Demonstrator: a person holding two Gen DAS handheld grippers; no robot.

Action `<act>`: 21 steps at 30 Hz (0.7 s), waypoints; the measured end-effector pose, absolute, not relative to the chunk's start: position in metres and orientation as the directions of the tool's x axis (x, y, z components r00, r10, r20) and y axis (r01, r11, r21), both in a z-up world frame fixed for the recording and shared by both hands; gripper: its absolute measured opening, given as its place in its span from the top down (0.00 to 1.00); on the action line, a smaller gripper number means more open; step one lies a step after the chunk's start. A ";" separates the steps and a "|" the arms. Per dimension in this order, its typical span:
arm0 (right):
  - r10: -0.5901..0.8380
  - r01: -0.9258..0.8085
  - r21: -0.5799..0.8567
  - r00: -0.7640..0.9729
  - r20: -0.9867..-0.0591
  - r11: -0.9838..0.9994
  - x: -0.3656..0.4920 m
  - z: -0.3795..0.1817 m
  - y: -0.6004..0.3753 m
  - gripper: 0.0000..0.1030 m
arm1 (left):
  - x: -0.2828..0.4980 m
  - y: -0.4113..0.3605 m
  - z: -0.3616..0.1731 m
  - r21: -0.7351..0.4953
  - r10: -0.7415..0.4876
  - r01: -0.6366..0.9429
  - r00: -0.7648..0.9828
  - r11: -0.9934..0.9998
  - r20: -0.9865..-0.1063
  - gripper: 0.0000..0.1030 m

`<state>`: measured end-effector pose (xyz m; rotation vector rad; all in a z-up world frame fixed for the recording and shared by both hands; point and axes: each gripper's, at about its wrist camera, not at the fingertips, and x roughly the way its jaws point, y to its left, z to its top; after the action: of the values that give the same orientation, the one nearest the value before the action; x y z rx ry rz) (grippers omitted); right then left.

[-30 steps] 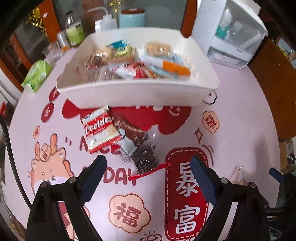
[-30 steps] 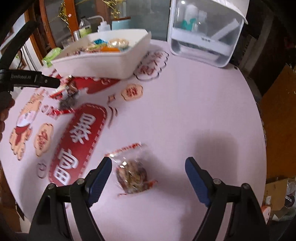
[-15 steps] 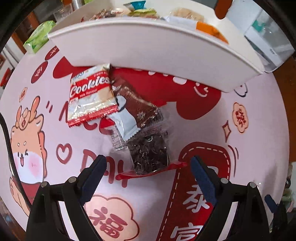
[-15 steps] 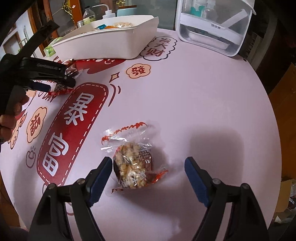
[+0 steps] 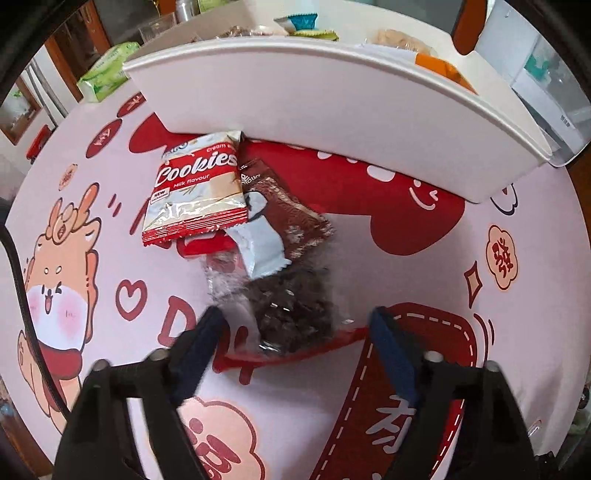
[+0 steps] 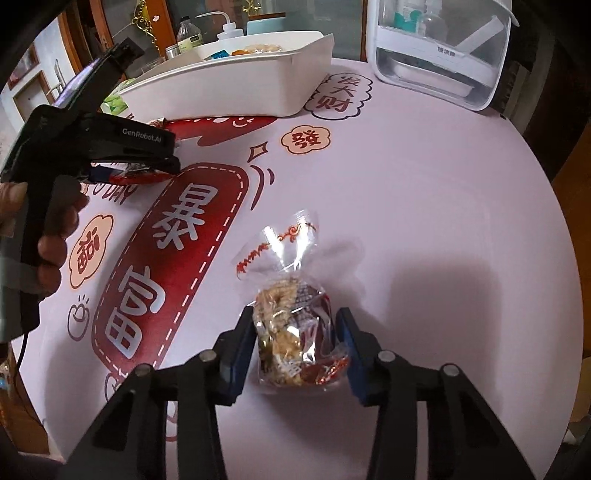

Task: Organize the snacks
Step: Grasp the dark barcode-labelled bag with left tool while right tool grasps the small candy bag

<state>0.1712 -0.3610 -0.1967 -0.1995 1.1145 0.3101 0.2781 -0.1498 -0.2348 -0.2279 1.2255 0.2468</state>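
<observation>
In the left wrist view my left gripper (image 5: 295, 319) points down at a clear packet of dark snack (image 5: 284, 295) with a red sealed edge. Its jaws are closing, the packet lies between the blue pads (image 5: 201, 343), and they do not press it. Behind lie a red Cookies packet (image 5: 195, 192) and a brown-and-white packet (image 5: 273, 221), in front of the white tray (image 5: 332, 110) of snacks. In the right wrist view my right gripper (image 6: 294, 314) is closing on a clear packet of pale snack (image 6: 284, 332), with both pads against its sides. The left gripper (image 6: 159, 171) shows at the left there.
The round table wears a pink and red printed cloth (image 6: 424, 184). A white and clear plastic case (image 6: 436, 55) stands at the back right. Bottles (image 6: 188, 33) and a green packet (image 5: 107, 74) sit behind the tray (image 6: 221, 88). A hand (image 6: 48, 236) holds the left gripper.
Both grippers have sunk toward the table. The right jaws have come in onto the pale snack packet. The left jaws have narrowed around the dark snack packet.
</observation>
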 end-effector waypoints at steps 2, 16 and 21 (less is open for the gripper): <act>0.145 -0.335 0.000 0.407 -0.902 0.942 0.170 -0.196 -0.360 0.59 | 0.272 -0.151 -0.234 -0.058 0.049 -0.314 0.323 0.948 -0.945 0.33; 0.167 -0.353 0.023 0.382 -0.909 0.935 0.158 -0.195 -0.347 0.61 | 0.231 -0.126 -0.229 -0.199 -0.092 -0.276 0.356 0.940 -0.930 0.77; 0.182 -0.361 0.039 0.370 -0.911 0.932 0.152 -0.195 -0.339 0.61 | 0.225 -0.107 -0.231 -0.212 -0.103 -0.281 0.359 0.936 -0.928 0.78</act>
<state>0.1520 -0.3393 -0.1952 -0.1779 1.1407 0.3504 0.2254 -0.1067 -0.2315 -0.3642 1.2061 0.1181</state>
